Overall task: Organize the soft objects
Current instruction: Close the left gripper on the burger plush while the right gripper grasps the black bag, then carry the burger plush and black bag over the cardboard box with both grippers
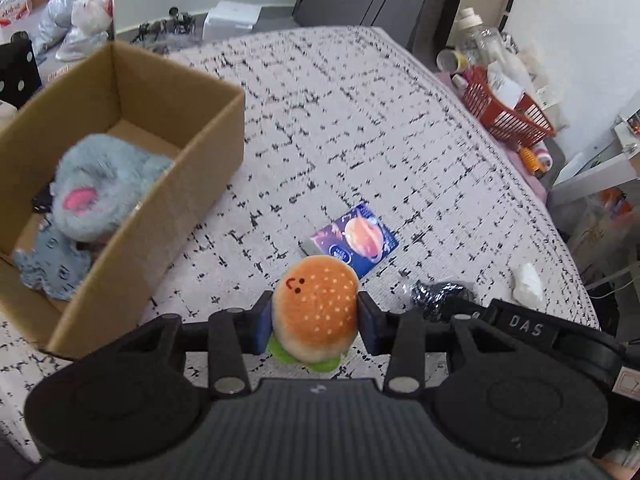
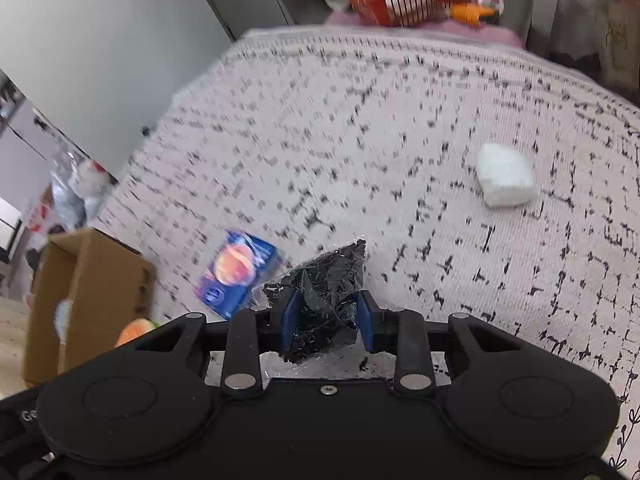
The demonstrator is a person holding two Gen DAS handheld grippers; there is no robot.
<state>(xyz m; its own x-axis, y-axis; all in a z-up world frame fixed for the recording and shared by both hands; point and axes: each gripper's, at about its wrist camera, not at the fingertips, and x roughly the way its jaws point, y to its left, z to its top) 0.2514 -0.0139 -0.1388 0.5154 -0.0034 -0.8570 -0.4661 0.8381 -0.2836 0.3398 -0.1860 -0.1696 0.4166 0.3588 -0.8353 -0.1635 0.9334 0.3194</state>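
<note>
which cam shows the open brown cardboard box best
The left wrist view: the open brown cardboard box shows its whole inside, with a fluffy blue plush toy in it. The right wrist view catches only a blurred outer corner at its left edge.

I see round orange plush burger [image 1: 316, 312] with stitched face and green felt lettuce, pinched between left claw's pads, lifted over patterned bed cover. Black crinkly item in clear plastic wrap [image 2: 324, 300] clamped between right claw's pads. Fluffy blue plush with pink ear patch [image 1: 100, 188] lying inside open brown cardboard box [image 1: 180, 184]. White soft lump [image 2: 505, 180] lying loose on bed cover.
</note>
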